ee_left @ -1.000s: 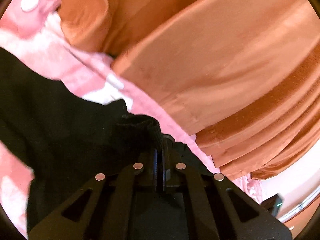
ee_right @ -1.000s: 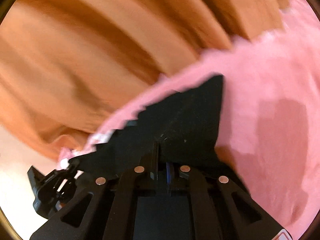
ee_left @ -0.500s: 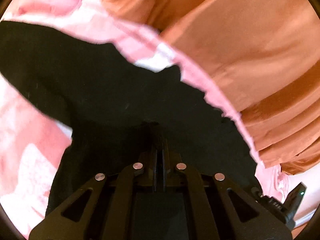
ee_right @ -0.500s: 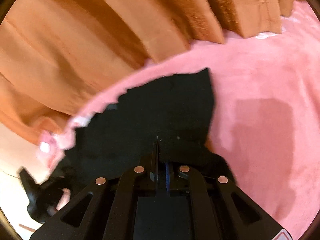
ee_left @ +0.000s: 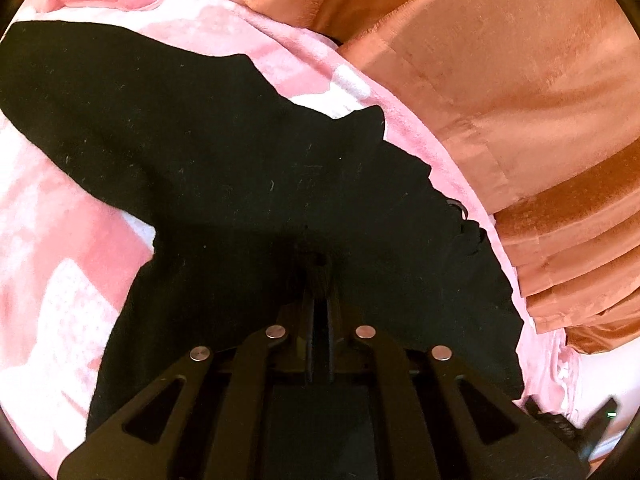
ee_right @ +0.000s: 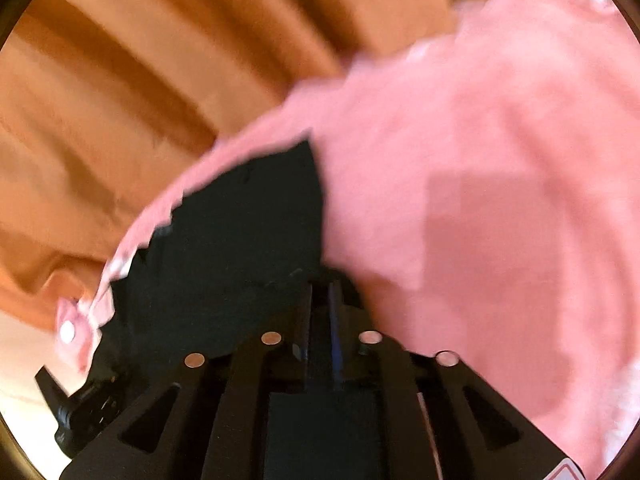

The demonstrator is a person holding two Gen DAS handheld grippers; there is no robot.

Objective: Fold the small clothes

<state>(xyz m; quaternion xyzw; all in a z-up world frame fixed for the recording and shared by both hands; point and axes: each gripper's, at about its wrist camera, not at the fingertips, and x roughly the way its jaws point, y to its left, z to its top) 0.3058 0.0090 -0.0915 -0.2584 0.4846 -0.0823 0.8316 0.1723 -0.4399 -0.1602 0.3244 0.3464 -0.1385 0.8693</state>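
Left wrist view: the left gripper (ee_left: 318, 276), jaws pinched together on the black garment (ee_left: 224, 148), which spreads across frame centre over a pink blanket (ee_left: 52, 240); orange curtain (ee_left: 500, 80) upper right.

Right wrist view, blurred: the right gripper (ee_right: 322, 296) clamps the garment's edge (ee_right: 240, 240) at lower centre.

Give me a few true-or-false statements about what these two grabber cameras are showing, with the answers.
1. The left gripper is shut on the black garment. True.
2. The black garment lies on a green tablecloth. False: it lies on a pink blanket.
3. Orange pleated curtains hang beyond the blanket. True.
4. The right gripper is wide open and clear of the garment. False: its fingers are closed together at the garment's edge.
5. The right wrist view is sharp. False: it is blurred.
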